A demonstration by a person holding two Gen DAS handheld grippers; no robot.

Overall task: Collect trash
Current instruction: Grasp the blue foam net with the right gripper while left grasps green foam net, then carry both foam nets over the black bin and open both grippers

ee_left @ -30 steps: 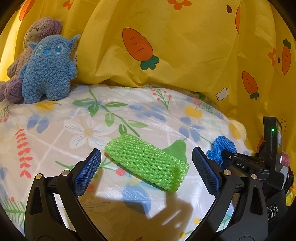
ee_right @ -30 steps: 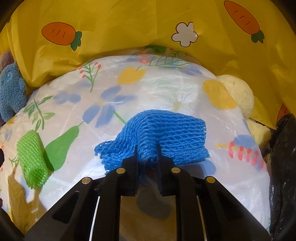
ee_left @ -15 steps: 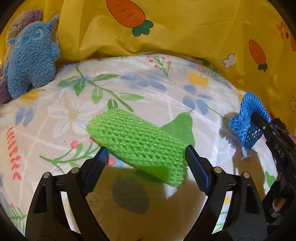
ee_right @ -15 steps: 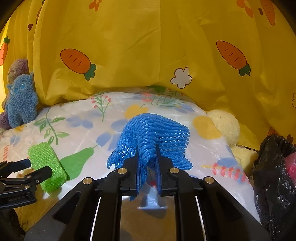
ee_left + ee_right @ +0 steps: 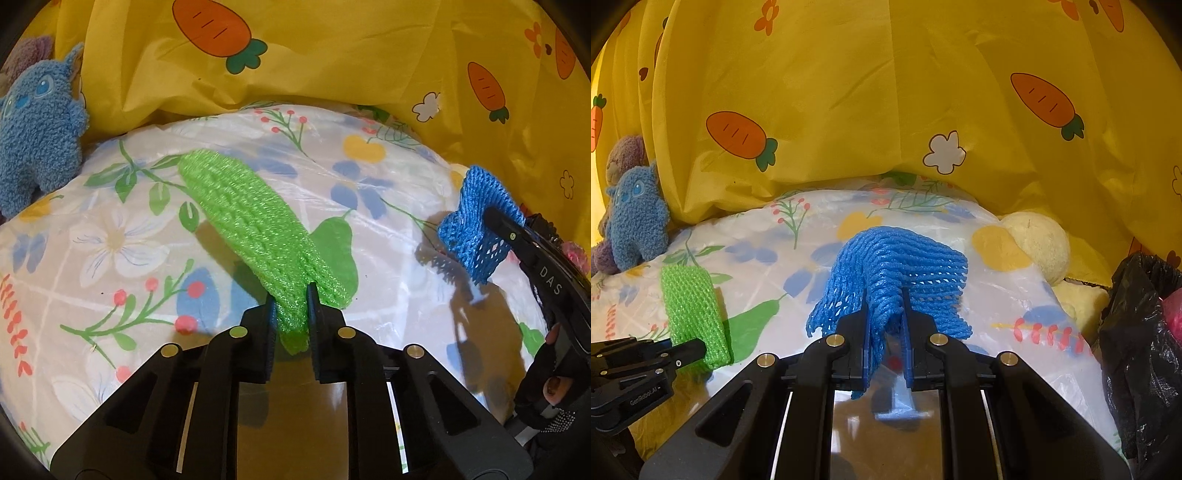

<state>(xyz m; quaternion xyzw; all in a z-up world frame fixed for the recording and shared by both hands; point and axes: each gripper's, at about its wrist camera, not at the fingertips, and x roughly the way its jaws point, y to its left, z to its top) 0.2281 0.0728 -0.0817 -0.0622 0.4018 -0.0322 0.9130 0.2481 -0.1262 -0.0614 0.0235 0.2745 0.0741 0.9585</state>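
Note:
A green foam net [image 5: 240, 206] lies on the floral plastic cover [image 5: 110, 258], stretching away from me. My left gripper [image 5: 290, 291] has its jaws closing, and the pads pinch the net's near end. The right wrist view shows the same green foam net [image 5: 690, 306] at the left, with the left gripper [image 5: 698, 349] at its near end. My right gripper [image 5: 884, 295] is shut on a blue foam net [image 5: 905, 258], which hangs crumpled above the cover. That blue foam net [image 5: 476, 218] also appears at the right of the left wrist view.
A blue plush toy [image 5: 637, 221] and a purple one [image 5: 626, 155] sit at the back left. Yellow carrot-print cloth [image 5: 886, 110] hangs behind. A cream ball [image 5: 1038, 247] rests at the right rim, and a black trash bag [image 5: 1137, 332] stands further right.
My left gripper's jaws went from wide open around the green net to pinching its near end. My right gripper lifted the blue net off the cover.

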